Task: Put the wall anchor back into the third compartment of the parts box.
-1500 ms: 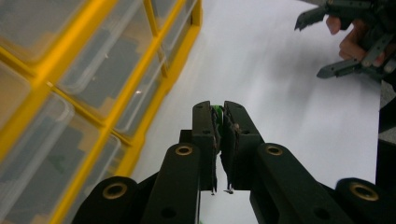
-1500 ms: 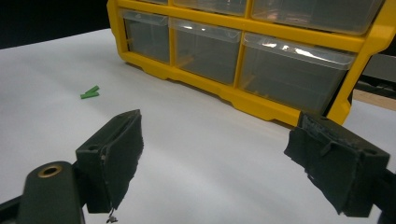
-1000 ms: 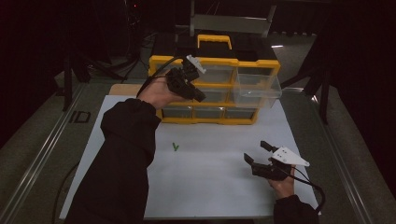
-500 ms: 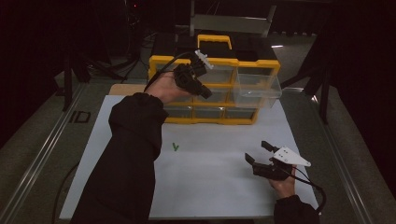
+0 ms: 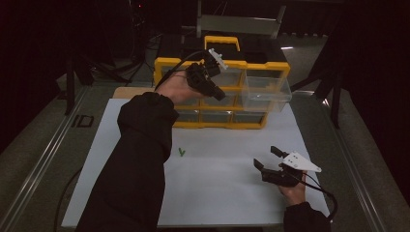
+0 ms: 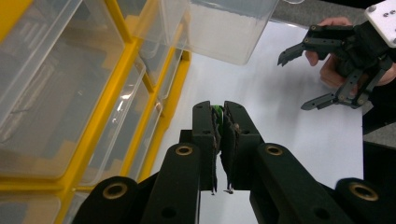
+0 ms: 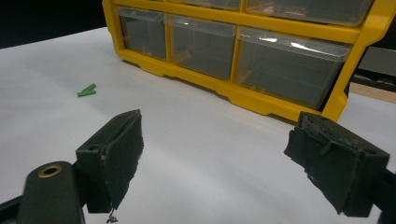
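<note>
My left gripper (image 5: pixel 216 93) is raised in front of the yellow drawer organizer (image 5: pixel 164 63), just left of a clear drawer (image 5: pixel 266 92) that is pulled out. In the left gripper view its jaws (image 6: pixel 219 112) are shut on a small green piece (image 6: pixel 216 110), below the clear drawer (image 6: pixel 224 28). Two more green pieces (image 5: pixel 181 152) lie crossed on the white mat (image 5: pixel 217 193); they also appear in the right gripper view (image 7: pixel 87 90). Low over the mat's right side, my right gripper (image 5: pixel 265 156) (image 7: pixel 219 154) stands open with nothing in it. The left gripper view shows it too (image 6: pixel 292 84).
The organizer (image 7: pixel 243 95) stands at the mat's far edge with its lower drawers closed. A black toolbox with a yellow handle (image 5: pixel 221 41) sits behind it. Metal rails run along both table sides. A sleeved left arm (image 5: pixel 140 159) crosses the mat's left half.
My left gripper has moved right along the organizer's front, toward the pulled-out drawer, still shut. The right gripper has stayed where it was.
</note>
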The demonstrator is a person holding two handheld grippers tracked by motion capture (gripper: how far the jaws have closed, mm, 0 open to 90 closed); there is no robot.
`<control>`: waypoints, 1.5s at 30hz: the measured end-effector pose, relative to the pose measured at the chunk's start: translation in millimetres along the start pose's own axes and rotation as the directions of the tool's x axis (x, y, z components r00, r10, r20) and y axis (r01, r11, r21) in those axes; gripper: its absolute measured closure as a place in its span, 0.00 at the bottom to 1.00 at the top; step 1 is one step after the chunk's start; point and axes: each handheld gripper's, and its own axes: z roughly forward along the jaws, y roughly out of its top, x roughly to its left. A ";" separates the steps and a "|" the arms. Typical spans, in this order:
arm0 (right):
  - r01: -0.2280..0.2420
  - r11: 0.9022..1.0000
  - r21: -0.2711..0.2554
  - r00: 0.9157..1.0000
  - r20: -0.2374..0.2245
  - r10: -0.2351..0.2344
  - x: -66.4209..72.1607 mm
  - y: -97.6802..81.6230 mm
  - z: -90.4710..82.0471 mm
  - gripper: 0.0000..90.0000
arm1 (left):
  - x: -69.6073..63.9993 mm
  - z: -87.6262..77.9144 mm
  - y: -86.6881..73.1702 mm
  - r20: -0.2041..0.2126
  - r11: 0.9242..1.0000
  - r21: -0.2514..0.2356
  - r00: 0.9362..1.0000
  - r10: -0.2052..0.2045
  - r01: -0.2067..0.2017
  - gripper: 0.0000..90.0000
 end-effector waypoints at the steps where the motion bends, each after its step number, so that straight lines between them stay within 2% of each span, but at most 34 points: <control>1: 0.002 1.000 -0.001 1.000 0.000 -0.002 -0.1 -0.1 -0.2 0.18 | 0.3 -0.5 1.2 0.000 1.000 0.000 1.000 0.000 0.000 0.94; 13: -0.008 1.000 -0.007 1.000 -0.004 0.008 -0.4 0.7 -0.3 0.18 | -1.8 -7.8 16.3 0.020 0.999 -0.036 1.000 0.020 -0.020 0.94; 23: -0.007 1.000 -0.009 1.000 -0.010 0.007 -0.9 0.9 -0.2 0.18 | -1.9 -11.1 27.2 0.013 0.999 -0.023 0.999 0.030 -0.030 0.94; 29: -0.010 1.000 -0.008 1.000 -0.011 0.010 -0.9 1.0 -0.1 0.18 | -4.5 -13.2 36.0 0.028 0.998 -0.042 0.999 0.040 -0.039 0.94; 38: -0.011 1.000 -0.011 1.000 -0.015 0.011 -0.8 1.4 0.0 0.18 | -6.8 -13.9 48.3 0.022 0.998 -0.023 0.998 0.061 -0.060 0.94; 45: -0.009 1.000 -0.010 1.000 -0.020 0.009 -0.7 1.7 0.5 0.18 | -6.6 -16.8 52.8 0.016 0.998 -0.029 0.998 0.055 -0.055 0.94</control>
